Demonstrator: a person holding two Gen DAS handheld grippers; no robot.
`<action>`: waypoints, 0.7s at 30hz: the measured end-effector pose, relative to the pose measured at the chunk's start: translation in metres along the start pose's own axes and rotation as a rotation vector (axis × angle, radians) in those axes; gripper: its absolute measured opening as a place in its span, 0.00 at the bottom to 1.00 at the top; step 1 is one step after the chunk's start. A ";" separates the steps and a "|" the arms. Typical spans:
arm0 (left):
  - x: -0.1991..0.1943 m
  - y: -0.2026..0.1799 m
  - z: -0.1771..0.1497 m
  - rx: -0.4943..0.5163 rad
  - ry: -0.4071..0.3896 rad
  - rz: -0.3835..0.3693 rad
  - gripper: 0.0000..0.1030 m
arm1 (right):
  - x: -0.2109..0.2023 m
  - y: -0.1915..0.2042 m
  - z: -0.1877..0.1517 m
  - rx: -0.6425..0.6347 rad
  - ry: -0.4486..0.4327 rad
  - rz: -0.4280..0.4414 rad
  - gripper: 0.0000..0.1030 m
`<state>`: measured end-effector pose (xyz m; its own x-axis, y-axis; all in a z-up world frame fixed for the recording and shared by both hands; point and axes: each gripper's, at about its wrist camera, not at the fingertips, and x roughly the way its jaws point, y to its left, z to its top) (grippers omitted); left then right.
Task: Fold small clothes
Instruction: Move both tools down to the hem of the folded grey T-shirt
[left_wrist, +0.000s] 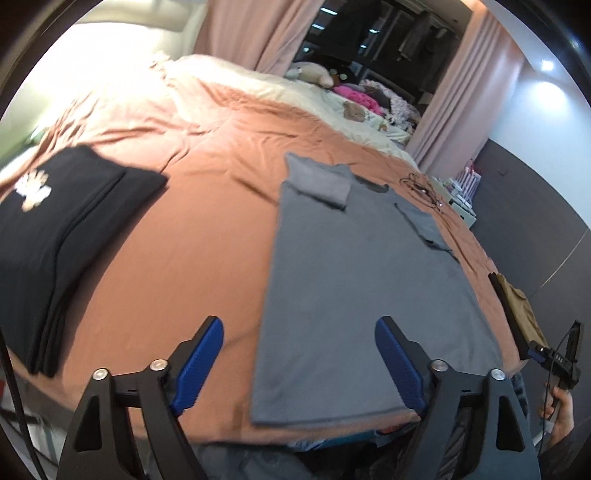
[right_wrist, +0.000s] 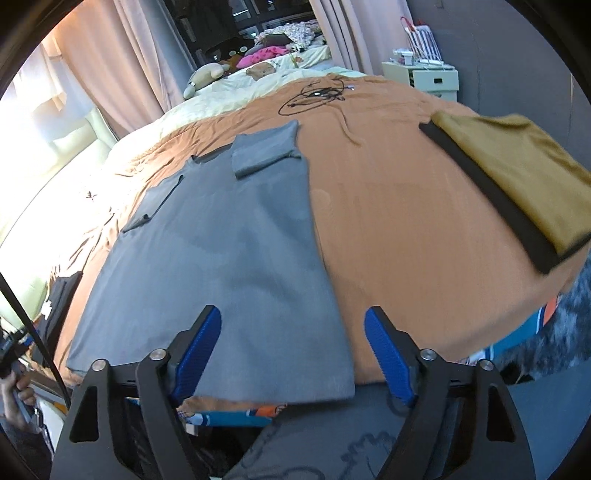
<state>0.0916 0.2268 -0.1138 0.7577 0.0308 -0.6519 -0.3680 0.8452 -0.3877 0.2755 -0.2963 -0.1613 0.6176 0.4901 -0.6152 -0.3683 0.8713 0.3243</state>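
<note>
Left wrist view: the grey T-shirt (left_wrist: 354, 266) lies flat on the orange bedspread (left_wrist: 207, 236), both sleeves folded in, long axis running from the hem at the near bed edge away to the collar. The left gripper (left_wrist: 299, 363) hangs spread wide and empty over the hem's left corner. It looks light, soft and limp, so pinch the hem corners. Right wrist view: the same shirt (right_wrist: 229, 258) points collar-away; the right gripper (right_wrist: 291, 354), wide apart and holding nothing, straddles the hem's right corner, the best hold for folding lengthwise.
</note>
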 end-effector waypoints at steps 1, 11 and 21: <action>0.001 0.004 -0.003 -0.012 0.008 0.001 0.76 | 0.000 -0.005 -0.005 0.015 0.009 0.011 0.72; 0.026 0.047 -0.048 -0.154 0.099 -0.057 0.65 | 0.026 -0.061 -0.031 0.179 0.068 0.138 0.62; 0.040 0.055 -0.061 -0.249 0.155 -0.143 0.64 | 0.051 -0.101 -0.035 0.329 0.142 0.352 0.56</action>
<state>0.0687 0.2420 -0.2009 0.7271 -0.1766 -0.6634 -0.3990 0.6777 -0.6177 0.3202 -0.3603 -0.2506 0.3858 0.7675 -0.5119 -0.2848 0.6269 0.7252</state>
